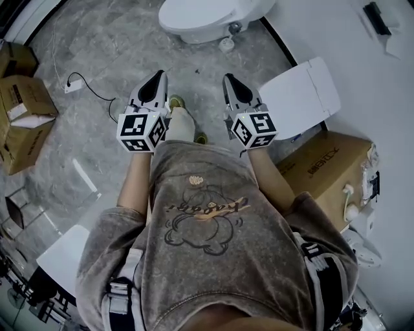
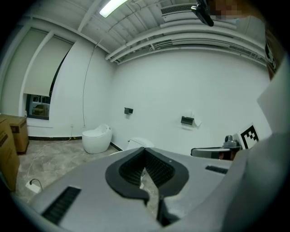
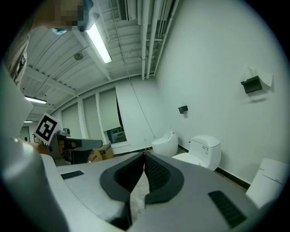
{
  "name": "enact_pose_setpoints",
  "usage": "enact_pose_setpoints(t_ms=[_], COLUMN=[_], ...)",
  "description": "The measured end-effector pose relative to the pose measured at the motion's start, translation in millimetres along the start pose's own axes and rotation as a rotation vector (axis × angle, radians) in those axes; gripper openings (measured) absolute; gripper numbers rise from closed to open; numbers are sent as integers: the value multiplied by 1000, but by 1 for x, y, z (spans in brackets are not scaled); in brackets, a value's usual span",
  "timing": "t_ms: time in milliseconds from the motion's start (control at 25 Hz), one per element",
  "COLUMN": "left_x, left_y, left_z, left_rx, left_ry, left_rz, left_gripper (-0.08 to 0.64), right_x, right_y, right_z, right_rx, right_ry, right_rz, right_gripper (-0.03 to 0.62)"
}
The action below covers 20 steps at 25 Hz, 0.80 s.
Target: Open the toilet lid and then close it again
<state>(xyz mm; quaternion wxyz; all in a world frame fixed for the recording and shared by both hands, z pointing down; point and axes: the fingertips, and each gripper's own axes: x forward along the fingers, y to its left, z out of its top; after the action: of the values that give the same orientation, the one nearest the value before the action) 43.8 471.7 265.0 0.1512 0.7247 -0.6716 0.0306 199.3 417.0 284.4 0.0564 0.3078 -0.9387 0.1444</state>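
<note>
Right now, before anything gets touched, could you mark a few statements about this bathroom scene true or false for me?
1. The left gripper and the right gripper are both shut with nothing between their jaws. True.
2. The toilet lid ahead is raised. False: it lies down, closed.
3. The left gripper rests on the toilet lid. False: it is held in the air, well short of it.
4. Cardboard boxes stand near both the left and right edges of the head view. True.

Grey floor (image 1: 129,52) carries a toilet (image 1: 200,16) and cardboard boxes (image 1: 26,97) (both sides).
</note>
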Motion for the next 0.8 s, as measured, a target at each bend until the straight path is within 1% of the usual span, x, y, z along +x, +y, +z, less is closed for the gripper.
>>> enact_pose_setpoints(t_ms=[240, 400, 600, 800], left_x=[70, 128, 200, 284], left_y=[51, 87, 131, 176], left_z=[-2, -12, -44, -92], left_rx=[-16, -24, -40, -32], left_ry=[3, 32, 81, 130], left_rz=[7, 1, 4, -9], left_gripper=[8, 8, 8, 8], right_x=[73, 134, 207, 282], right_y=[-35, -61, -98, -147], right_z=[-6, -12, -32, -81], right_rx=[17, 36, 69, 96], right_ry=[0, 14, 20, 78], right_rz=[-23, -32, -45, -65], right_gripper=[28, 26, 28, 28])
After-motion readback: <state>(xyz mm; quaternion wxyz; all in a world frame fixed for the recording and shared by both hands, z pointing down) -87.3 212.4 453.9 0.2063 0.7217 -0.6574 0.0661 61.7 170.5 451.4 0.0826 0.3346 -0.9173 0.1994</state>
